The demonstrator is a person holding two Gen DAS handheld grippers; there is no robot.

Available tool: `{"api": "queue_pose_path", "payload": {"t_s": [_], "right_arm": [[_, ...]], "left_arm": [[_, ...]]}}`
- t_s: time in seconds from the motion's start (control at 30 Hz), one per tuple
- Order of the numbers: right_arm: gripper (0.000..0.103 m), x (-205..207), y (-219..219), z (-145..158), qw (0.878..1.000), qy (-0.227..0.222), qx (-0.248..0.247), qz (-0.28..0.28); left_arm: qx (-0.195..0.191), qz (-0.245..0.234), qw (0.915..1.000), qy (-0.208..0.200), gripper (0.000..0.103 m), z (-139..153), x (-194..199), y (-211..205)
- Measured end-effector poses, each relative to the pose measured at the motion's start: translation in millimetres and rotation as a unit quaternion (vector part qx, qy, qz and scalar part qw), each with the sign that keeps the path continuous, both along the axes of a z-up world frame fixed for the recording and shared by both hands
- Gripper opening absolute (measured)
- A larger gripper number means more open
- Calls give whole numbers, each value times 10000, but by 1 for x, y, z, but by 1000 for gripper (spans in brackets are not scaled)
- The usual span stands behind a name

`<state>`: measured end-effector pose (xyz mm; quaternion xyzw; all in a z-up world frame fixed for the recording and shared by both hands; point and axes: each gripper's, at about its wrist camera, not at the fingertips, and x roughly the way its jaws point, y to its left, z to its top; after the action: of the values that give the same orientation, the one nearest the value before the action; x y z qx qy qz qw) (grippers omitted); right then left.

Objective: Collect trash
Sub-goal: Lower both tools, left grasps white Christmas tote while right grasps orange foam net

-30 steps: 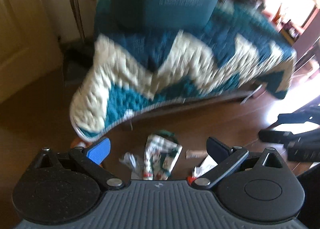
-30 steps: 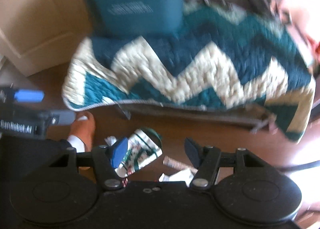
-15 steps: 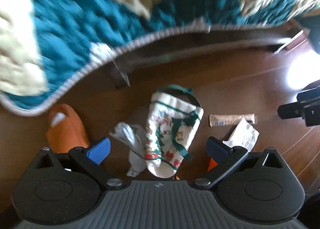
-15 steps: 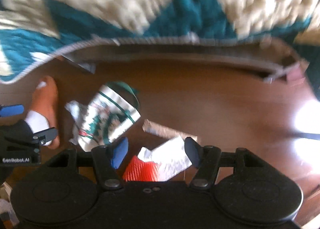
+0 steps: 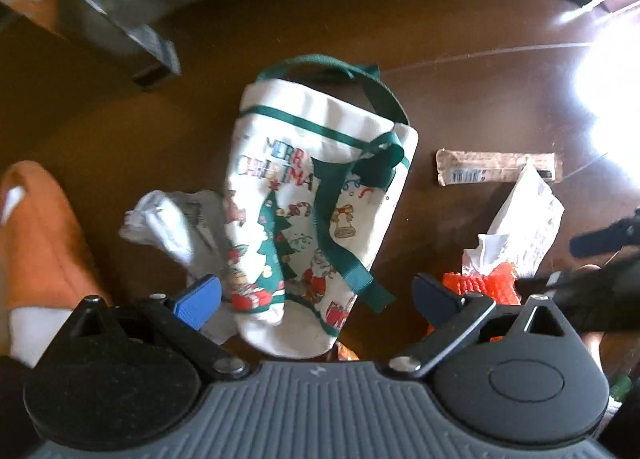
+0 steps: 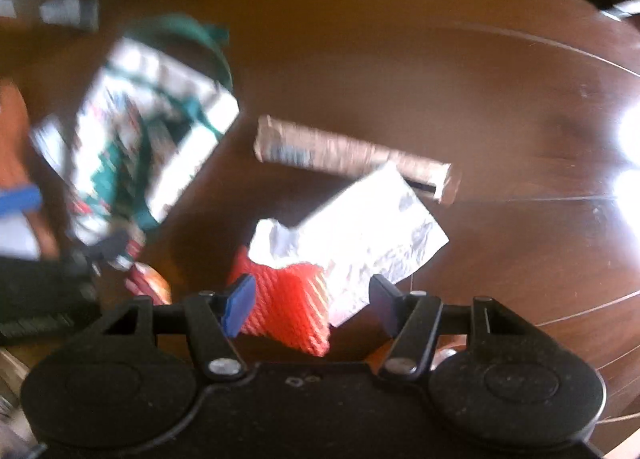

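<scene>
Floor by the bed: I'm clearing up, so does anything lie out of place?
Yes. A Christmas tote bag lies flat, with crumpled paper beside it. A snack-bar wrapper, a creased receipt and orange foam netting litter the floor.

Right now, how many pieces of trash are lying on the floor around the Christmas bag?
4: crumpled paper left of the Christmas bag; brown bar wrapper to its right; white wrapper below that; red mesh beside it. More may be hidden under the bag.
</scene>
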<state>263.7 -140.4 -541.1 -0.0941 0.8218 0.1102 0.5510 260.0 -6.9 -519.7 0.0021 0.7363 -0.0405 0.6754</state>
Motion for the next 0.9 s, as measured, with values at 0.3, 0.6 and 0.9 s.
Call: {"api": "queue_pose_path", "payload": {"t_s": [0.3,0.6,0.9], "right_arm": [[59,-17,1,-44,9987,483,177,-67],[12,-18,-7,-52,9986,475,100,-196],[8,-4,0,-11,9992,217,266,-197]], "left_arm": [[35,-484,9987,136,87,-40,2,-13],[-1,-465,9989,7,33,-47,2,-14],[-239,-411,9988,102,8,-26,10,-10]]}}
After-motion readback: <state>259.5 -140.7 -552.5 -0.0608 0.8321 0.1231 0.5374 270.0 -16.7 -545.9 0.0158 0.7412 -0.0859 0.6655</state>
